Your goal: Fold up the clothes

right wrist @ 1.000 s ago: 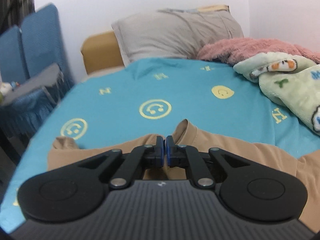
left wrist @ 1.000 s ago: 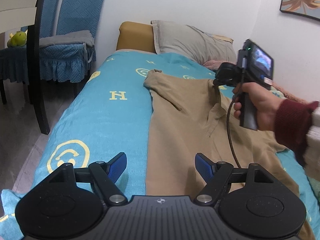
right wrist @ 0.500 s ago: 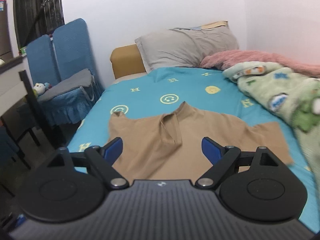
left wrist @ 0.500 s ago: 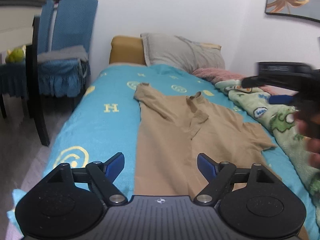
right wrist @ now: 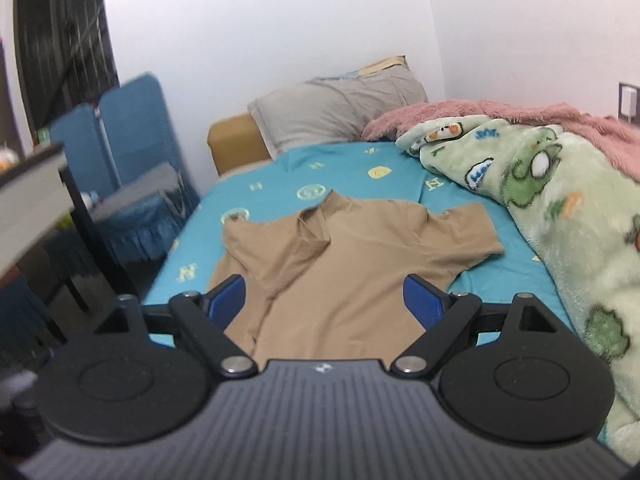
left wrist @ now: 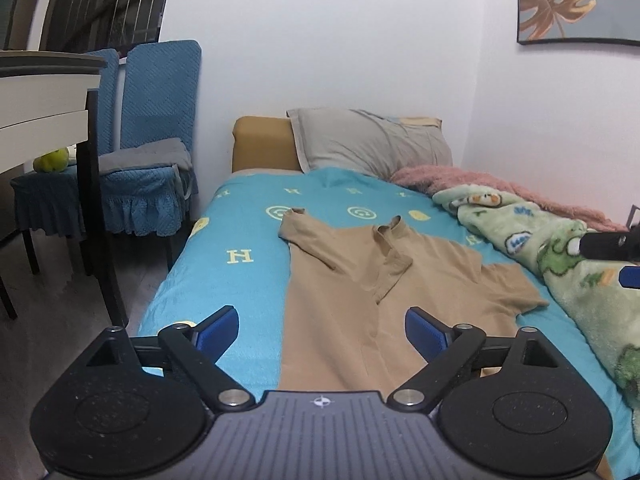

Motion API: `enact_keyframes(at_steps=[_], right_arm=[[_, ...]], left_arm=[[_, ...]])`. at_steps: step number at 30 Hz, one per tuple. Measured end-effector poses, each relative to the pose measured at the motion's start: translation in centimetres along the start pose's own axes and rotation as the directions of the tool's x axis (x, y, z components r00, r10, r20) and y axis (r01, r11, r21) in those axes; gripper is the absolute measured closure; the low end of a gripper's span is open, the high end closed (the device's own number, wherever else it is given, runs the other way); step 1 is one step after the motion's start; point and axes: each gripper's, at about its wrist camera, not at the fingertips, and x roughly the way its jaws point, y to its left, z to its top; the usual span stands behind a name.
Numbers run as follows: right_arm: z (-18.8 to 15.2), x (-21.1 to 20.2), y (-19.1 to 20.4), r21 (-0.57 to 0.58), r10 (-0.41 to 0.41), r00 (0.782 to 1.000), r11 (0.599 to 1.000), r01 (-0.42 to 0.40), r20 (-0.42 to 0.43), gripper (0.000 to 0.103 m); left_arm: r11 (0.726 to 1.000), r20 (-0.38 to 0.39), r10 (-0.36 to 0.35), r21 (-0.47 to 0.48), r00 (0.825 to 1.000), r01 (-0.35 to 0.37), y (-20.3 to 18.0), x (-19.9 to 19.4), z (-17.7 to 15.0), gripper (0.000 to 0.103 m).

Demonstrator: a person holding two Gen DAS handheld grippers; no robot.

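Shirt [left wrist: 340,300] first: a tan short-sleeved one lies spread flat on the turquoise bedsheet [left wrist: 224,280], collar toward the grey pillow [left wrist: 368,144], hem toward me. From my left wrist camera it runs from the collar down under the tool, filling most of the gap between the blue pads and spilling past the right one. My left gripper [left wrist: 322,330] hangs above it without touching; its jaws are opening, and nothing is caught between them. The near sleeve looks folded in over the chest, while the far sleeve lies flat beside the green cartoon blanket [left wrist: 560,272].

My right gripper [right wrist: 324,300] is spread wide as well and holds nothing; the shirt [right wrist: 340,264] sits ahead of and below its fingers, apart from them. That view is blurred toward the left, so I can only guess that the pale slab there is a tabletop [right wrist: 28,200]. At the right edge of the left view, a dark piece of my other tool pokes in over the blanket. Blue-covered chairs [left wrist: 156,128] stand beside the bed.
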Motion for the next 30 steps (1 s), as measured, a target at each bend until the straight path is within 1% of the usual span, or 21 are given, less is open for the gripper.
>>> enact_keyframes(at_steps=[2,8,11,19,24,26,27,29,30], right_arm=[[0.0,0.1,-0.6,0.028,0.008,1.000,1.000,-0.009,0.013,0.016],[-0.5,0.8,-1.8,0.082,0.002,1.000,0.997,-0.001,-0.015,0.016],[-0.6,0.8,-2.1,0.108,0.009,1.000,0.994,-0.008,-0.017,0.016],[-0.7,1.1,-3.5,0.217,0.056,0.998,0.975,-0.048,-0.030,0.016],[-0.5,1.2,-4.4,0.262,0.063,0.997,0.964,-0.051,-0.039,0.016],[0.1,1.0,-5.7,0.292,0.089,0.995,0.954,-0.070,-0.051,0.016],[0.5,0.9,-6.6,0.323,0.106,0.993,0.943,-0.085,-0.046,0.016],[1.7,1.5,-9.3,0.415,0.139,0.990,0.903,-0.114,-0.031,0.016],[2.3,2.1,-10.7,0.466,0.146,0.989,0.877,-0.118,-0.025,0.015]], left_arm=[[1.000,0.001,0.007,0.000,1.000,-0.007,0.0,-0.1,-0.1,0.010],[0.999,-0.020,0.019,0.026,1.000,-0.018,-0.8,0.0,-0.8,0.002],[0.999,-0.041,0.014,0.048,0.999,-0.012,-1.3,0.3,-1.1,0.001],[0.997,-0.108,-0.011,0.070,0.994,0.018,-2.3,1.1,-2.3,0.000],[0.998,-0.148,-0.022,0.063,0.989,0.031,-2.6,1.6,-2.7,0.000],[0.998,-0.148,-0.014,0.066,0.989,0.024,-2.7,1.6,-2.6,0.000],[0.998,-0.148,-0.012,0.063,0.989,0.022,-2.7,1.5,-2.6,0.000],[0.998,-0.146,-0.016,0.050,0.989,0.024,-2.5,1.3,-2.6,0.000],[0.999,-0.146,-0.019,0.042,0.989,0.025,-2.4,1.3,-2.5,0.000]])
